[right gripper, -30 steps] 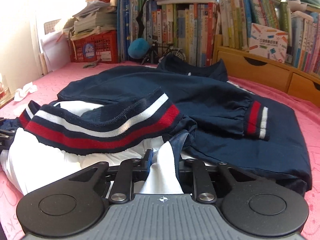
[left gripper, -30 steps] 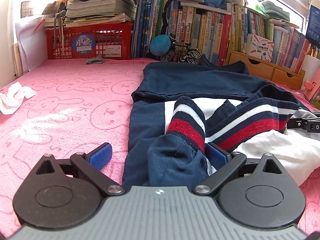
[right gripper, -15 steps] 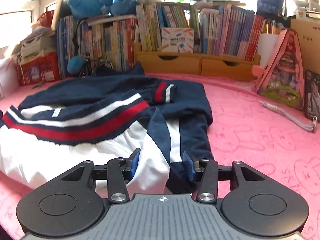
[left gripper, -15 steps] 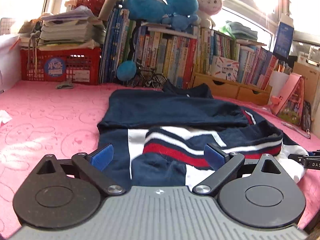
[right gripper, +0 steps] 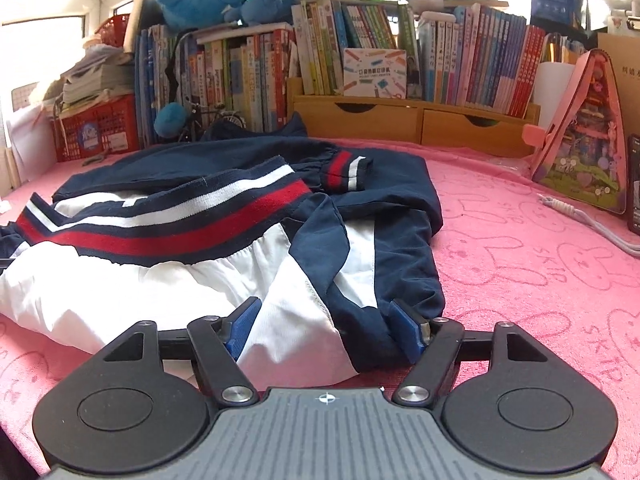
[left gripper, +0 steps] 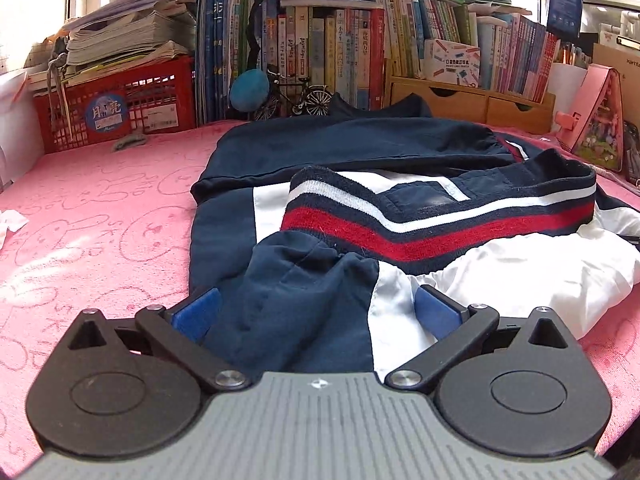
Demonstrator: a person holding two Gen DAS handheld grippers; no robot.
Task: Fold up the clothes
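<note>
A navy jacket (left gripper: 352, 148) with white panels and a red, white and navy striped hem band (left gripper: 440, 232) lies partly folded on the pink cloth; it also shows in the right wrist view (right gripper: 240, 208). My left gripper (left gripper: 316, 312) is open, its blue pads either side of the jacket's near left navy fold. My right gripper (right gripper: 324, 328) is open, its pads either side of the near right corner, white and navy fabric between them. A striped cuff (right gripper: 346, 170) lies on the jacket's far right.
The pink bunny-print cloth (left gripper: 100, 220) covers the surface. At the back stand a red crate (left gripper: 116, 108) with papers, a row of books (right gripper: 360, 60), wooden drawers (right gripper: 412, 122) and a toy bicycle (left gripper: 296, 96). A pink triangular stand (right gripper: 584, 136) and a cable (right gripper: 580, 216) lie right.
My right gripper has opened and let go of the jacket's white and navy fabric. Both grippers have drawn back toward the near edge, and the hem band now lies flat over the jacket.
</note>
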